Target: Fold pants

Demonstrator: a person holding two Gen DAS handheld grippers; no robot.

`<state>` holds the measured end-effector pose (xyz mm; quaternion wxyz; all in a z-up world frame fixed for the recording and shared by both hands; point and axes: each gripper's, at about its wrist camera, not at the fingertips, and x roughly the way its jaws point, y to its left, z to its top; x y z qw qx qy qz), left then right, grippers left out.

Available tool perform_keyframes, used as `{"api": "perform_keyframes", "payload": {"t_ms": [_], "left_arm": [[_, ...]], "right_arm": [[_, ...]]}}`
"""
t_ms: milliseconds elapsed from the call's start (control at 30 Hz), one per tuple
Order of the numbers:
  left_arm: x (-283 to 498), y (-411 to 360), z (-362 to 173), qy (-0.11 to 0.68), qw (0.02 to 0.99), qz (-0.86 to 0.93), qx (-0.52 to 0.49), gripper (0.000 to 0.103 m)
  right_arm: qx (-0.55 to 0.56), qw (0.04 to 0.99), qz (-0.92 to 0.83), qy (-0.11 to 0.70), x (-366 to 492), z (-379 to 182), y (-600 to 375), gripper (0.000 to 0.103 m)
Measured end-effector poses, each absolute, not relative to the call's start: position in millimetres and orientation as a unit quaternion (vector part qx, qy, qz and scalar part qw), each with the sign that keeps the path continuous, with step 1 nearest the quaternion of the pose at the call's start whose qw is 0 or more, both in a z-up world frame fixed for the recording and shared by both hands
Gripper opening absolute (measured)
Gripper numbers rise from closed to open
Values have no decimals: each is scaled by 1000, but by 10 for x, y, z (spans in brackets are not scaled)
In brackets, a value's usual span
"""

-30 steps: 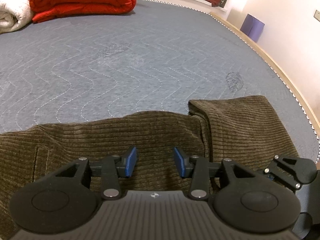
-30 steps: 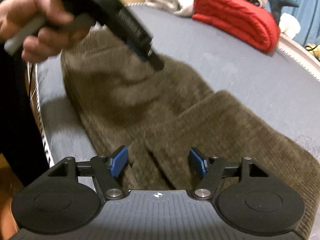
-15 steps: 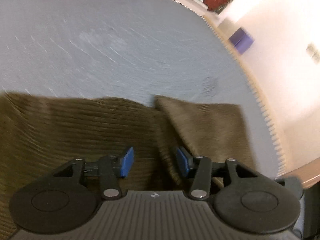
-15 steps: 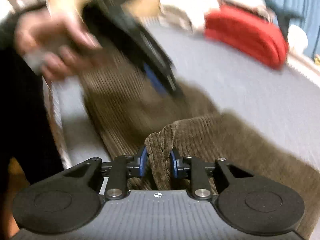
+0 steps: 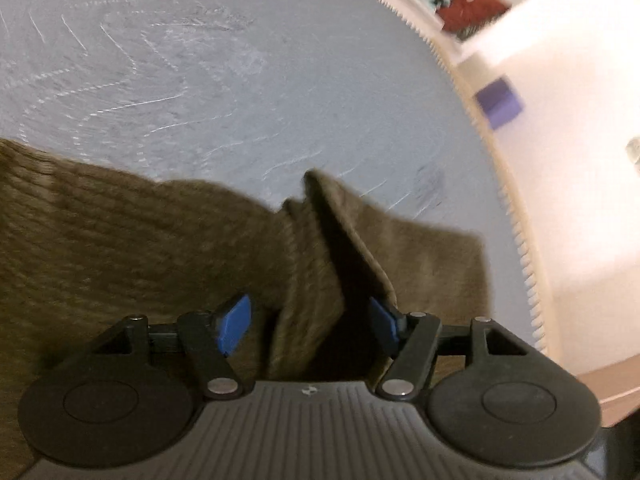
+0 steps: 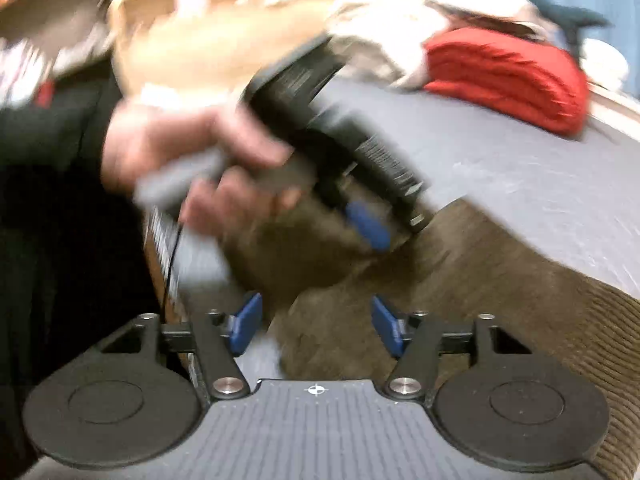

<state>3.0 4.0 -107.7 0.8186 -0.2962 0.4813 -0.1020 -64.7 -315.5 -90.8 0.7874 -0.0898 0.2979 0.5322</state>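
Olive-brown corduroy pants (image 5: 120,248) lie across the grey quilted bed (image 5: 240,80). My left gripper (image 5: 310,324) points down at them, its jaws opening. An upright fold of the cloth (image 5: 316,280) stands between the blue pads without being pressed. In the right wrist view my right gripper (image 6: 316,324) hovers over the pants (image 6: 500,280) near the bed's edge. Its jaws are opening too, and the cloth lies loose below them. A person's hand (image 6: 192,160) holds the left tool, and one of its blue pads (image 6: 368,228) sits low over the cloth.
A folded red blanket (image 6: 508,76) and a white one (image 6: 400,20) lie at the far end of the bed. The bed's stitched edge (image 5: 516,216) curves along the right, with a purple box (image 5: 500,102) on the floor beyond. The person's dark sleeve (image 6: 60,200) fills the left.
The right gripper pinched a fold of the pants half a second ago and has let it go, jaws now wide. The left gripper rolled, dipped toward the cloth and widened around a raised fold.
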Motion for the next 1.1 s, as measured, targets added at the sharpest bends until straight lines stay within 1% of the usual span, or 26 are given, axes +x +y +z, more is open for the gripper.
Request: {"api": "perform_keyframes", "payload": {"t_ms": [67,167,300,400,533,600,667,767,867,933,1000,1100], "left_arm": [[96,74,-1078,474,813,-111,-320,71],[222,70,-1144,480,806,-109,-329,71],[307,144,-1207,478,790,-102,-371,71],[336,174,-1171,478,788,-107,-374,71],[266,85,-1147,507,780,-139,-340,70],[284,-64,-1176,541,775,-164,-284,70],[295,-130,-1203,532,784,-171,-269,71],[342,-94,-1203,509,782,-186,-309,70],[331,72,-1057,457,787,-189,-369,68],[344,105,-1044,446,783,-201,-383,68],[367,13,-1120,471,787,-193,-349,70],[392,-110,-1301,510,780,-181,-315,69]], "right_arm": [[-39,809,504,300,-497,-837,-3303,67],[35,847,433,307,-263,-813,-3567,68],[91,894,301,320,-67,-895,-3895,70],[89,912,161,365,119,-1073,-4114,71],[131,883,44,449,255,-1402,-4412,72],[160,864,33,477,278,-1547,-4489,74],[167,855,40,490,287,-1614,-4479,76],[165,849,51,500,311,-1656,-4469,78],[159,849,52,501,402,-1639,-4471,79],[160,849,53,501,403,-1635,-4476,79],[160,849,54,501,393,-1602,-4485,79],[155,850,57,500,392,-1604,-4482,79]]}}
